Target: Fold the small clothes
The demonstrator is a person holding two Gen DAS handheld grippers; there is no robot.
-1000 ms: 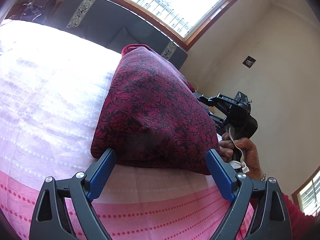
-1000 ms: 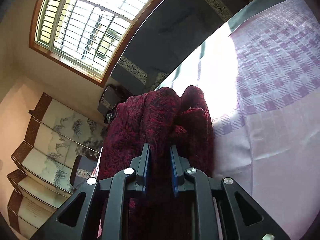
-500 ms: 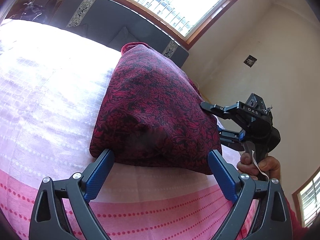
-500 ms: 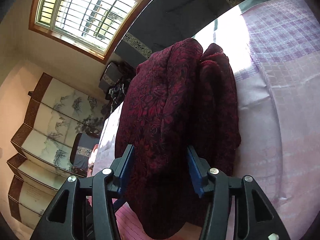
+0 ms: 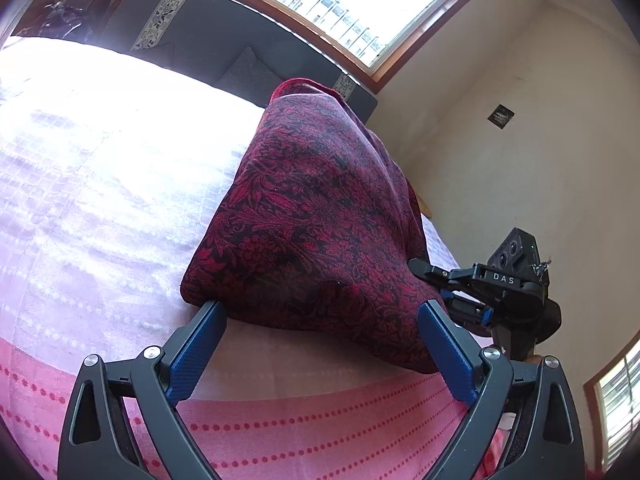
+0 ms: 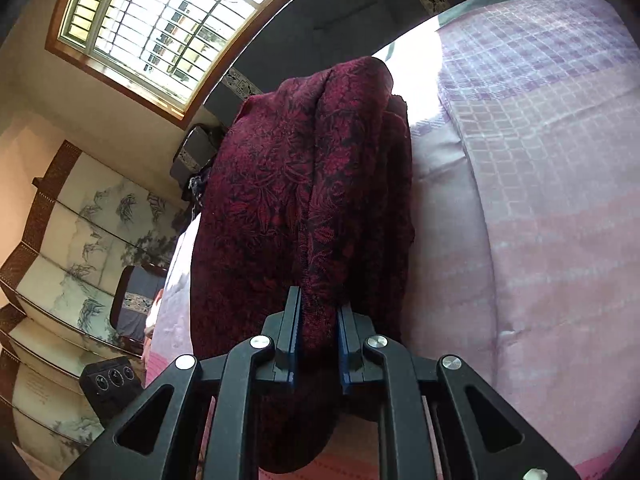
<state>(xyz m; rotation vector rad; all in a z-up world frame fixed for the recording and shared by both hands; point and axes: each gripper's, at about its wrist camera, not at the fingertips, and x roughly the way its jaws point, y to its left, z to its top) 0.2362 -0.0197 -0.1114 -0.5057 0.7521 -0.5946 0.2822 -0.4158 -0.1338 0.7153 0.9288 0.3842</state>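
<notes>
Folded dark-red garment on bed, bulky, near the pink front strip. Right gripper closing, clamped on a thick fold at garment's 6 o'clock edge. Left gripper spread wide, released, blue pads flanking the near hem, nothing pinched. Risks, by judgement: grabbing too many layers and dragging the whole stack; inner layers slipping loose; grippers colliding at 3 o'clock in left view. Open bedspread at 9–11 o'clock; wall close at 3 o'clock.
</notes>
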